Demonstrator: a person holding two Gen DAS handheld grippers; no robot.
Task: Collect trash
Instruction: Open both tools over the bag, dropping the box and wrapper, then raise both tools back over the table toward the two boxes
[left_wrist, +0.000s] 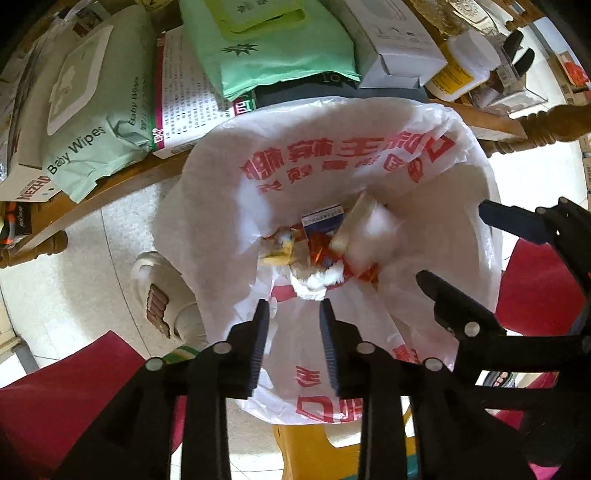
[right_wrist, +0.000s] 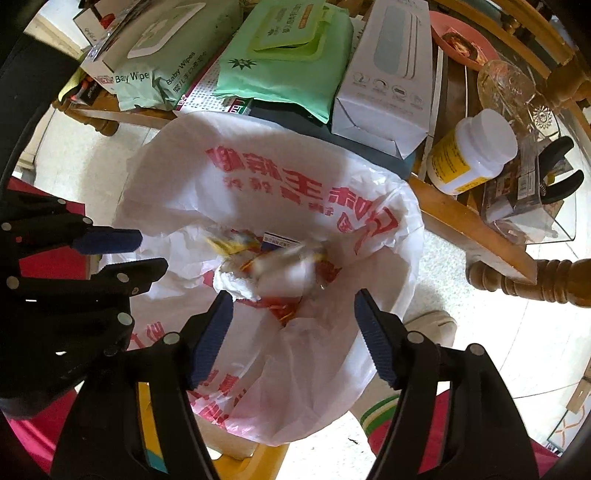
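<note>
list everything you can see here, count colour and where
plastic bag: one, white with red print, open below both grippers
trash: small heap, white, red and yellow, at the bag's bottom
baby wipes pack: one, pale green, on the wooden table
green pack: one, brighter green, on the table beside it
white box: one, table, right of the green pack
bottle: one, white with yellow label, table edge
left gripper: black, open, empty, over the bag
right gripper: black, blue pads, open, empty, over the bag
</note>
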